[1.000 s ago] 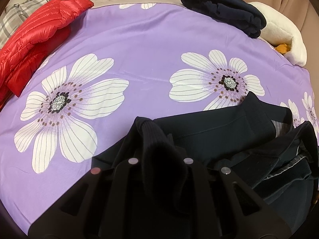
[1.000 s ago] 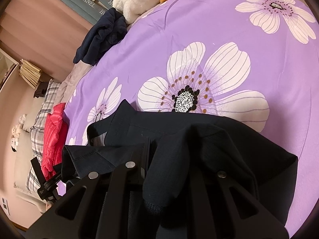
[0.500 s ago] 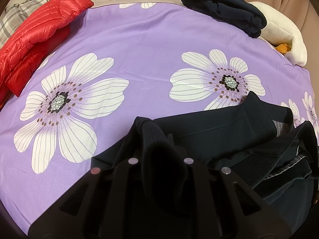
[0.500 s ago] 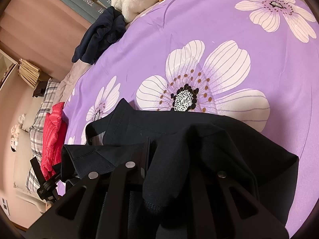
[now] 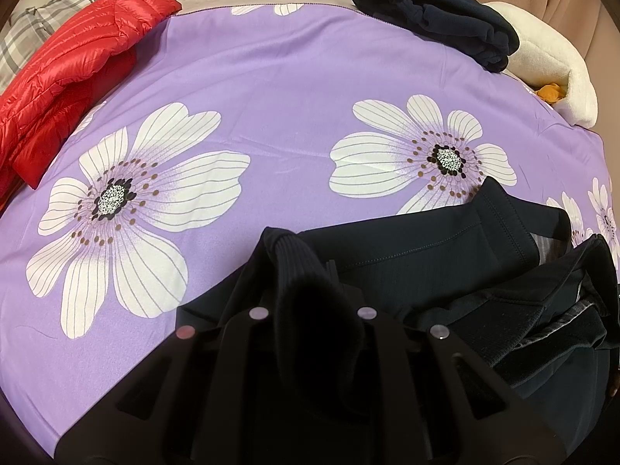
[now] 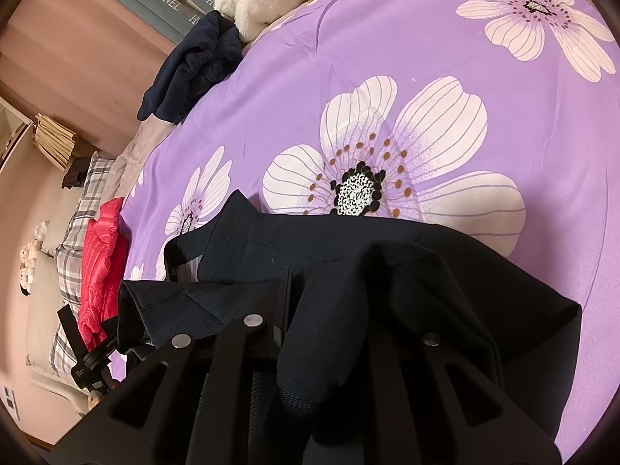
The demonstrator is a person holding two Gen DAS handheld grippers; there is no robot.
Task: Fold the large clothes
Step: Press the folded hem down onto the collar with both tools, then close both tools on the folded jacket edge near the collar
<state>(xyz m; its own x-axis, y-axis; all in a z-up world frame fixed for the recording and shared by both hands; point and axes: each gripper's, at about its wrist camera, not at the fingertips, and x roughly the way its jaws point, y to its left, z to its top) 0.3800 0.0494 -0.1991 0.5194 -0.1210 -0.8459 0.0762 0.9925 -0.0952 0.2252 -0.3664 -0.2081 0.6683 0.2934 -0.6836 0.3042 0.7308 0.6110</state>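
A dark navy jacket (image 5: 426,255) lies bunched at the near edge of a purple flowered bedspread (image 5: 290,89). My left gripper (image 5: 314,310) is shut on its ribbed cuff (image 5: 290,259), which drapes over the fingers. In the right wrist view the same jacket (image 6: 310,244) spreads in front of my right gripper (image 6: 333,321), which is shut on a fold of its fabric (image 6: 387,290). The fingertips of both grippers are hidden by cloth.
A red puffer jacket (image 5: 66,69) lies at the far left of the bed beside a plaid pillow (image 5: 69,0). A folded navy garment (image 5: 438,31) and a white plush toy (image 5: 550,69) sit at the far right. The left gripper (image 6: 89,364) shows at the bed's left edge.
The jacket's upper hem has shifted slightly; both grippers keep their hold and have barely moved.
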